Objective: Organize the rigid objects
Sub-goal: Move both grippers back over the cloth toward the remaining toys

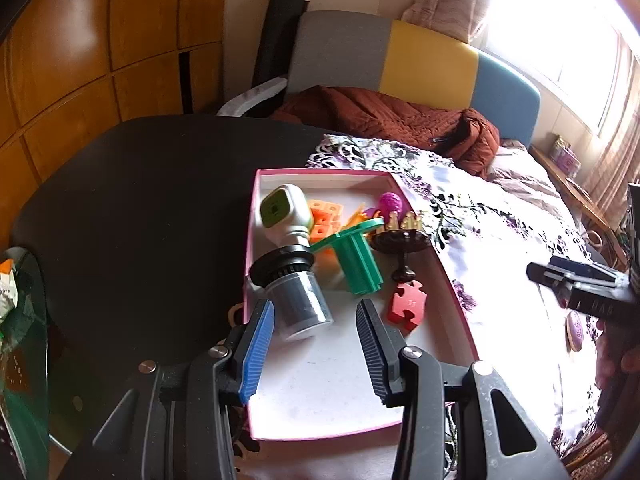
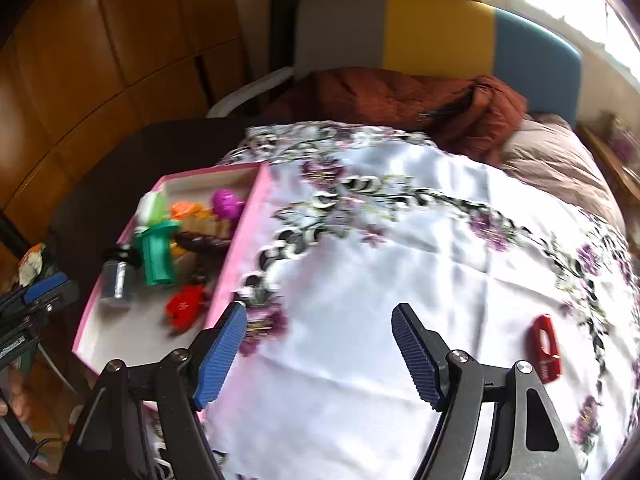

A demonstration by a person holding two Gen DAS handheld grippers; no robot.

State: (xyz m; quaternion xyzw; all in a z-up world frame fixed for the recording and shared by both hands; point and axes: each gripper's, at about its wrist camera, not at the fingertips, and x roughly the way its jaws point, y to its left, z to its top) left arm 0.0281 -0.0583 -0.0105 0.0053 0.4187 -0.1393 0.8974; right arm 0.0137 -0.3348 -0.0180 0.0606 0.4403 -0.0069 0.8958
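Note:
A pink-rimmed box (image 1: 452,280) sits at the edge of a floral cloth (image 2: 360,272). It holds a white-and-green device with a grey cylinder (image 1: 298,304), a green plastic piece (image 1: 356,264), a red puzzle piece (image 1: 406,306), orange blocks (image 1: 324,220), a purple ball (image 1: 390,202) and a dark stand (image 1: 402,242). My left gripper (image 1: 316,312) hovers open over the box's near half, its left fingertip beside the cylinder. My right gripper (image 2: 320,312) stands open over bare cloth, nothing between its fingers. A red object (image 2: 544,346) lies on the cloth to its right.
The box rests half on a black table (image 1: 140,200). A round pinkish disc (image 1: 576,330) lies on the cloth near the right gripper. A brown quilt (image 2: 420,96) and a grey, yellow and blue headboard (image 2: 432,28) are behind. Wooden cupboards (image 1: 80,60) stand left.

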